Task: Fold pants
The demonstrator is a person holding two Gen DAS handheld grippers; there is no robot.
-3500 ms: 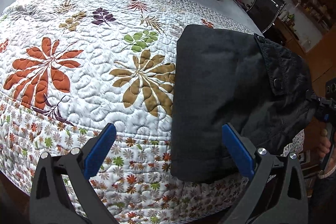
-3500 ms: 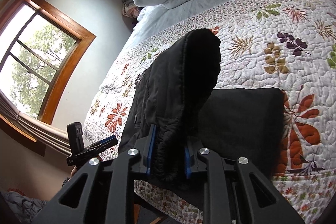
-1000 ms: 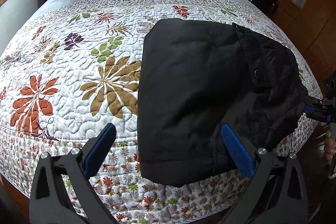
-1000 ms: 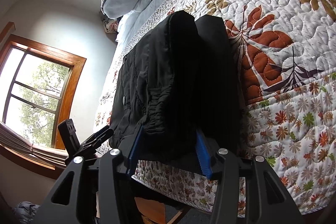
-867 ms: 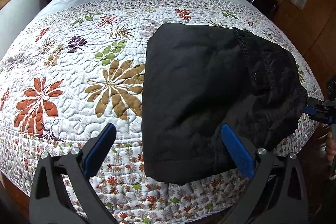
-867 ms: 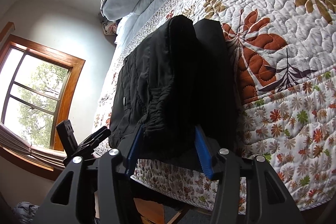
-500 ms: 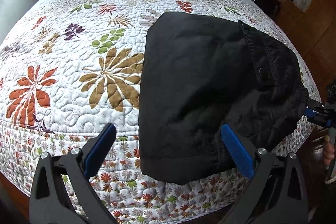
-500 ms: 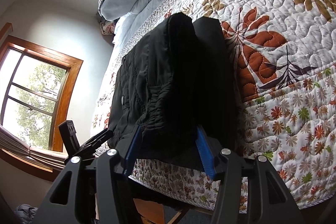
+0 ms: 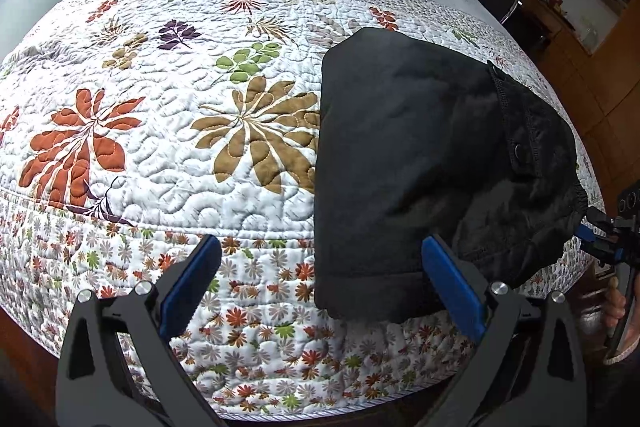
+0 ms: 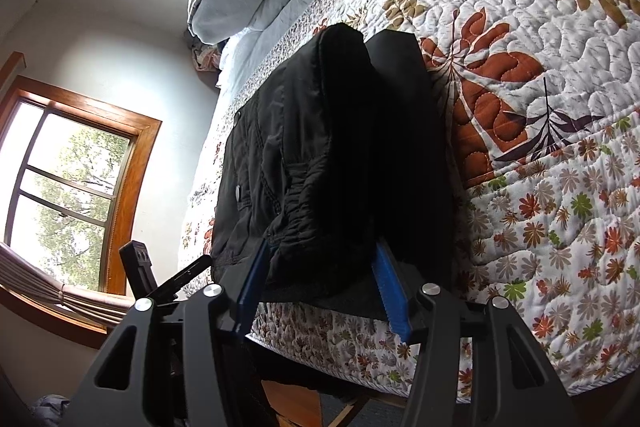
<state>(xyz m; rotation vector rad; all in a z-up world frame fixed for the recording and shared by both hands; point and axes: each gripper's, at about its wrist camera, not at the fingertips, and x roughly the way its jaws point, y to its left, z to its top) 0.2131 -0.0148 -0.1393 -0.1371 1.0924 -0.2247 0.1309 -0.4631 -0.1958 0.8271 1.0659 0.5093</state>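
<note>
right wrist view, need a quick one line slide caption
Right claw half open around the waistband of folded black pants on a floral quilt.

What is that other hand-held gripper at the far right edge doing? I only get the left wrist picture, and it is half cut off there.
Observer: In the right wrist view, the gathered waistband of the pants lies between the blue pads of the right hand-held gripper. Whether they press on it I cannot tell.
Operator: Does the top layer lie flat?
Observer: No. From that side it humps up, rounded, above the flatter fold beneath.
Operator: Anything in the room that I miss?
Observer: A wood-framed window with trees outside, beyond the bed.
</note>
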